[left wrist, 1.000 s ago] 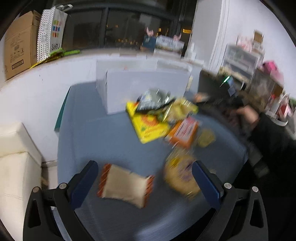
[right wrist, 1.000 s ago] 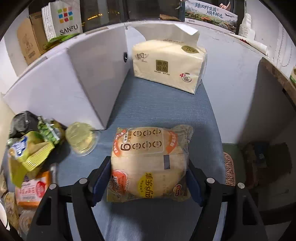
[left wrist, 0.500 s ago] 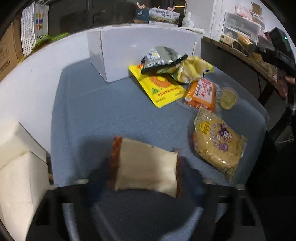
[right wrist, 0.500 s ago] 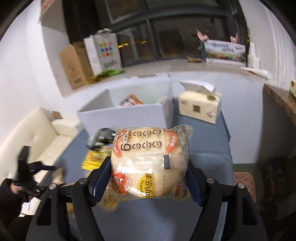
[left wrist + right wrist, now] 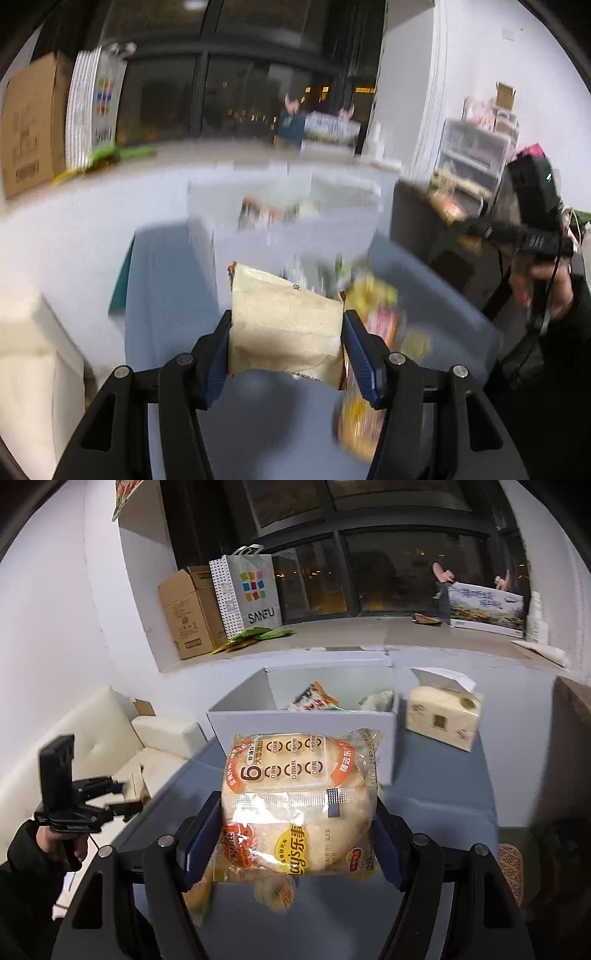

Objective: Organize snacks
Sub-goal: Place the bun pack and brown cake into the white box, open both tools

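Left wrist view: the left gripper (image 5: 286, 354), having just closed its jaws on the tan snack bag (image 5: 286, 328), is lifting it off the blue table (image 5: 166, 295) toward the far white box (image 5: 280, 206), while the right gripper (image 5: 291, 834) is pinching the bread pack (image 5: 299, 805), also bound for the box.

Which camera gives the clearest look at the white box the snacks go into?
The right wrist view: the white box is sharp, open-topped, with packets visible inside. The left wrist view shows the same box blurred behind the held packet.
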{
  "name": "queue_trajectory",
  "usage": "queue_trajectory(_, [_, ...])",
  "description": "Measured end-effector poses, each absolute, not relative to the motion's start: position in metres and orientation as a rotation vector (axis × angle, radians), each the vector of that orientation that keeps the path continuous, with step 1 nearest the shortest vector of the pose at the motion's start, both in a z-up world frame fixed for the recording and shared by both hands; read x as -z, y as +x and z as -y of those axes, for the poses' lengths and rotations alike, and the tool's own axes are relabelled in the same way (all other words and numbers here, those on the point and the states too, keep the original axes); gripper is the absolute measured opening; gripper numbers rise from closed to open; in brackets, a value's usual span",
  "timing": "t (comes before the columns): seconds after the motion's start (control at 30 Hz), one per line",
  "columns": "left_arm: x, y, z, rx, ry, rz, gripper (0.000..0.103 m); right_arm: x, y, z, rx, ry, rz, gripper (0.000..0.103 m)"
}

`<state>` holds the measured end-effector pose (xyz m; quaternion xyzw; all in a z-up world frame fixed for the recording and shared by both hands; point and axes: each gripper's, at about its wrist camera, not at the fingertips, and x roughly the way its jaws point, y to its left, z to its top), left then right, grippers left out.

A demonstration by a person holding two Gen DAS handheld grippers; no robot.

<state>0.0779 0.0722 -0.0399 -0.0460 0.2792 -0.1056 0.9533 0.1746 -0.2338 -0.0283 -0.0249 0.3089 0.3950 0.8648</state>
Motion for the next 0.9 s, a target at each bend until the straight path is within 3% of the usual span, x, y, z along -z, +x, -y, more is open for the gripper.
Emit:
queue_trajectory(0.23, [-0.015, 0.176, -0.074, 0.207, -0.139, -0.472, 0.061, -0.003, 0.249, 0.186, -0.824, 0.003, -0.654, 0.078])
queue_trajectory(0.57, [-0.017, 0.282, -0.059, 0.173, -0.133, -0.565, 0.062, 0.006, 0.342, 0.153, -0.716, 0.009, -0.753, 0.078])
queue_trajectory(0.67, [-0.009, 0.292, -0.063, 0.145, -0.146, -0.584, 0.067, 0.015, 0.361, 0.154, -0.696, 0.022, -0.788, 0.078])
queue_trajectory(0.73, [-0.002, 0.297, -0.066, 0.124, -0.151, -0.609, 0.101, 0.020, 0.368, 0.154, -0.682, 0.020, -0.800, 0.078])
queue_trajectory(0.83, [0.005, 0.298, -0.069, 0.094, -0.161, -0.626, 0.103, 0.032, 0.380, 0.154, -0.695, 0.033, -0.868, 0.085])
queue_trajectory(0.9, [0.008, 0.297, -0.072, 0.088, -0.164, -0.638, 0.103, 0.038, 0.383, 0.154, -0.693, 0.041, -0.898, 0.102])
